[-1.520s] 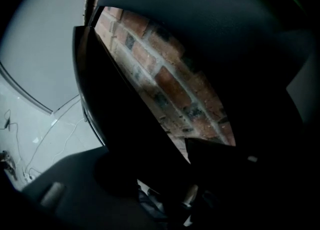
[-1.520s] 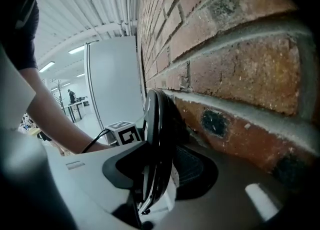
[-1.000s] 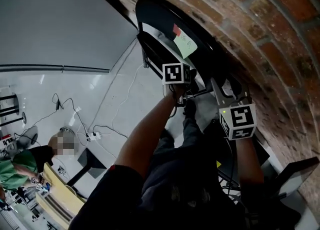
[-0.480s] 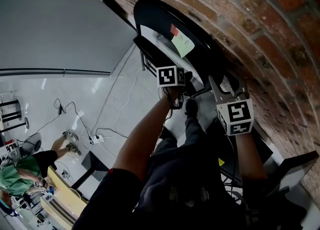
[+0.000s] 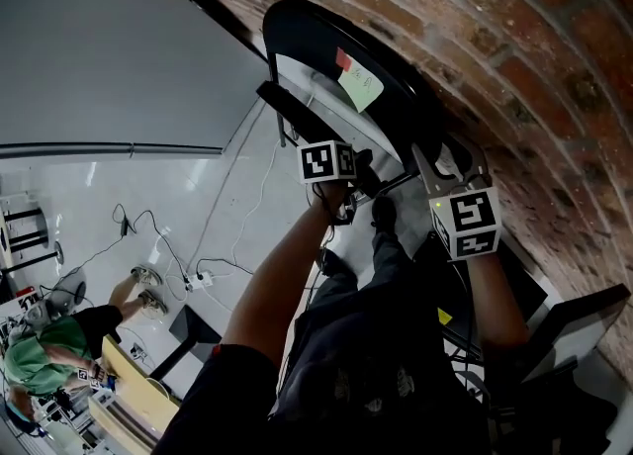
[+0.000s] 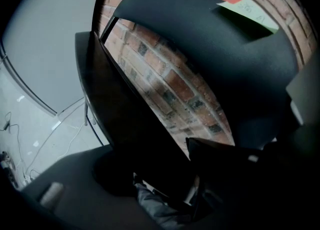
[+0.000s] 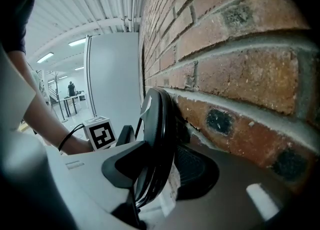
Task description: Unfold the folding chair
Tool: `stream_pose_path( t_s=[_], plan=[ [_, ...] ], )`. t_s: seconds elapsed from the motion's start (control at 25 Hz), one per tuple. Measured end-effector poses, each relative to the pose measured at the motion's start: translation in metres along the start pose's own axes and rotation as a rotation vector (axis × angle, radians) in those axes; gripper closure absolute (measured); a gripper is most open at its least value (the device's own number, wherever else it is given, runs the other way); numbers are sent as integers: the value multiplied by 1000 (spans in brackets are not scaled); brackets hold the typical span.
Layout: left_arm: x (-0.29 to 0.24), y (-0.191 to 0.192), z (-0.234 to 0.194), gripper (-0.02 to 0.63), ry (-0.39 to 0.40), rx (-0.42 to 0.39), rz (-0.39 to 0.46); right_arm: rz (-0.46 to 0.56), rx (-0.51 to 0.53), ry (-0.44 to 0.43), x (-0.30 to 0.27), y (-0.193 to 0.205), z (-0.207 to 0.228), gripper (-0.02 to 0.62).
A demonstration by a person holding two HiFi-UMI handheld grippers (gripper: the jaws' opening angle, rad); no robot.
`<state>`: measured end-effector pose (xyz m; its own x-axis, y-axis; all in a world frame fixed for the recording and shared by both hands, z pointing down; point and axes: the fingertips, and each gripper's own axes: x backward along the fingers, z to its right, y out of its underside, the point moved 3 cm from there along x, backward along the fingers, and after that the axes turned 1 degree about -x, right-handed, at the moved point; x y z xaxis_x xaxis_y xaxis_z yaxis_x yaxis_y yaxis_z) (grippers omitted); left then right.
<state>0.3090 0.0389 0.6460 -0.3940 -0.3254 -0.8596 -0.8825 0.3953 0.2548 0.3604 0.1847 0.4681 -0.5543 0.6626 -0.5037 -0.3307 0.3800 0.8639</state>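
The chair (image 5: 401, 97) stands ahead of both tongs, close against the brick wall (image 7: 240, 49). My left tongs (image 6: 165, 174) are clenched on the lower edge of its seat (image 6: 115, 109). The seat runs up and away from them, angled off the backrest (image 6: 210, 49), so brick shows through the gap. To their right, my right tongs (image 7: 160, 174) grasp the backrest's rim, one pad on each face, with the wall just beyond the right jaw. A green note (image 5: 358, 84) sits on the backrest above the left tongs.
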Motion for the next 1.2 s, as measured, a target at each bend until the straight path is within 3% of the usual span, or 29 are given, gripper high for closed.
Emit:
stream_pose_path(
  t_s=[1.2],
  plan=[
    [22, 36, -41, 295, 34, 47, -3, -40, -29, 10, -7, 10, 2, 417]
  ],
)
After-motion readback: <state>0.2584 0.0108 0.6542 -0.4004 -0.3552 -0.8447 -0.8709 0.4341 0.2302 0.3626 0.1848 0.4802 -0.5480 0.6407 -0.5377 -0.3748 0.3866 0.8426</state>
